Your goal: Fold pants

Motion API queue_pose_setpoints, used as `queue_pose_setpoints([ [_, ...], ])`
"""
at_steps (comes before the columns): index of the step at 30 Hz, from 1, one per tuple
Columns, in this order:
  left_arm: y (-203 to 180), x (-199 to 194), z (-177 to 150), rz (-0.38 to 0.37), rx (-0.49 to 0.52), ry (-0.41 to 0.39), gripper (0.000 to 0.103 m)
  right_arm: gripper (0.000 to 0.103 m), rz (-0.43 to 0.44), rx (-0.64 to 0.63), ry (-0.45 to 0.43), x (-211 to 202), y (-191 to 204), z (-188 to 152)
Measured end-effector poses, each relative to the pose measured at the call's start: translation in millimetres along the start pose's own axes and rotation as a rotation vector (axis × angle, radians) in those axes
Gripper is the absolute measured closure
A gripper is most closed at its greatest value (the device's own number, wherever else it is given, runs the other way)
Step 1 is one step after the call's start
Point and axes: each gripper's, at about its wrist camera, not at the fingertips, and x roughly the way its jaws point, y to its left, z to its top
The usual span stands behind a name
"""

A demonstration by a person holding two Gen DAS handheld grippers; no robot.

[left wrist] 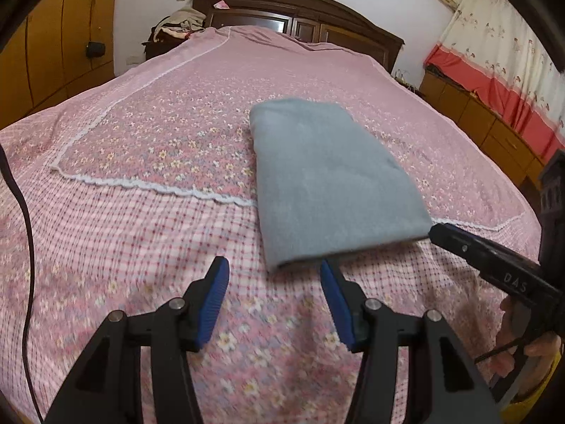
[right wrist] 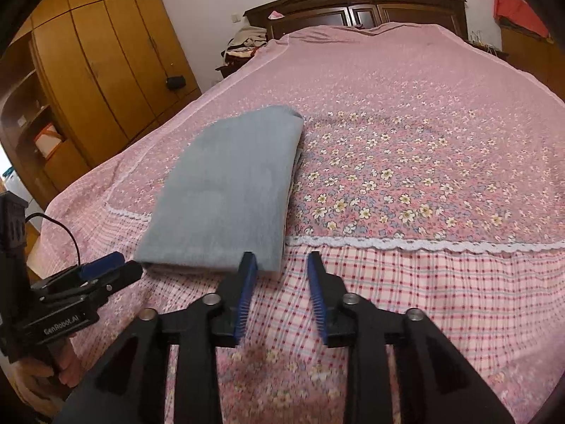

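pants [left wrist: 328, 176] are seen folded into a grey rectangle on the bed [left wrist: 141, 240] | left gripper [left wrist: 273, 272] is held apart, nothing between, just before near edge | right gripper [right wrist: 280, 265] is parted at near right corner, seemingly not pinching cloth
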Motion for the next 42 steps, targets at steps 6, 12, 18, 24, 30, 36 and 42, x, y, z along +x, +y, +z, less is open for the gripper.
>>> queue_pose_setpoints([
  [6,-11.8,4.0,-13.6,0.010,-0.008,0.024,0.038,0.055,-0.030,-0.046,0.007,-14.1,5.0,-14.1],
  [12,-17.2,11.6,-23.8,0.060,-0.022,0.027,0.020,0.027,-0.068,-0.019,-0.029,-21.3,-0.2,-25.8],
  [18,-19.8,19.6,-26.2,0.076,-0.026,0.044,0.014,0.027,-0.149,-0.020,0.007,-2.8,-3.0,-37.1],
  [24,-21.7,25.6,-28.9,0.084,-0.033,0.048,0.011,0.026,-0.185,-0.039,0.023,8.4,-0.5,-41.5],
  [30,-17.3,29.5,-25.4,0.088,-0.035,0.048,0.010,0.025,-0.175,-0.021,0.022,11.9,-4.5,-40.1],
  [36,-18.4,29.6,-25.1,0.087,-0.036,0.048,0.009,0.025,-0.174,-0.019,0.023,12.7,-5.7,-40.1],
  [42,-17.2,29.5,-25.1,0.086,-0.037,0.048,0.009,0.024,-0.175,-0.020,0.022,12.8,-6.0,-40.1],
])
